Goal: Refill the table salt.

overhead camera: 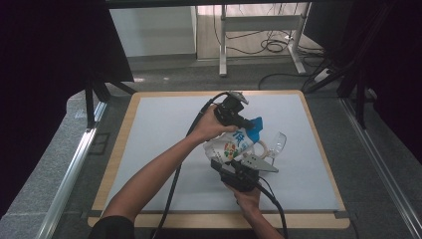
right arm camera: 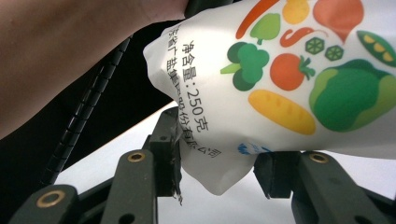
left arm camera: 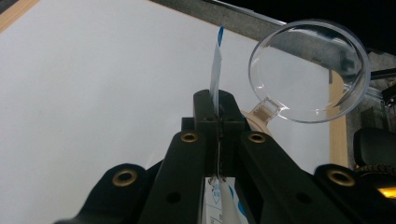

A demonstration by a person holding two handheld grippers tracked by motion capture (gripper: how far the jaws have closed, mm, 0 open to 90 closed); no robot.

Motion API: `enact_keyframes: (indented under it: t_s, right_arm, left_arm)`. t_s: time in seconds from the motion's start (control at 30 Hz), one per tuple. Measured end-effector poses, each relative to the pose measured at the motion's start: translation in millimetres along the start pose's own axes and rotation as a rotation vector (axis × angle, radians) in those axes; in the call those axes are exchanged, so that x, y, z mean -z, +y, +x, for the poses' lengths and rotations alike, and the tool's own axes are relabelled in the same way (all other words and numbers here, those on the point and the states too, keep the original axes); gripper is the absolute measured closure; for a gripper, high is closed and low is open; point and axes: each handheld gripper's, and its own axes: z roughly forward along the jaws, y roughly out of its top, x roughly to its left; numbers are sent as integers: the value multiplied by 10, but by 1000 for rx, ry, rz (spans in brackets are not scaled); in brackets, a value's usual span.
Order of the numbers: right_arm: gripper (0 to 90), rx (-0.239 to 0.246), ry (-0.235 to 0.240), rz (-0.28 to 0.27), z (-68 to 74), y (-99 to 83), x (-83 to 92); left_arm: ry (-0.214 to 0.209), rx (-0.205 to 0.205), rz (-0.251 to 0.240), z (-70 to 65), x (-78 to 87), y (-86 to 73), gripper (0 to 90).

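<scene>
Above the white mat [overhead camera: 164, 149], left gripper [left arm camera: 217, 109] clamped on pouch [overhead camera: 234, 143] top edge, right gripper [right arm camera: 217, 172] squeezing its bottom corner, beside a clear scoop [left arm camera: 309, 70].

The pouch [overhead camera: 234, 144] hung above the table [overhead camera: 164, 149] near its middle. The clear cup [overhead camera: 276, 144] stood just right of the pouch. Beyond the table's far edge stood a desk frame [overhead camera: 259, 35].
</scene>
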Motion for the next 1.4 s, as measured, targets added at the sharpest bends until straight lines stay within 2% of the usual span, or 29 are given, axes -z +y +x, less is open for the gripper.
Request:
enact_keyframes:
  t_s: [1.4]
  right_arm:
    - [570,-20,10,-7,17,48,21]
  left_arm:
    - [9,-19,-5,-1,25,15,900]
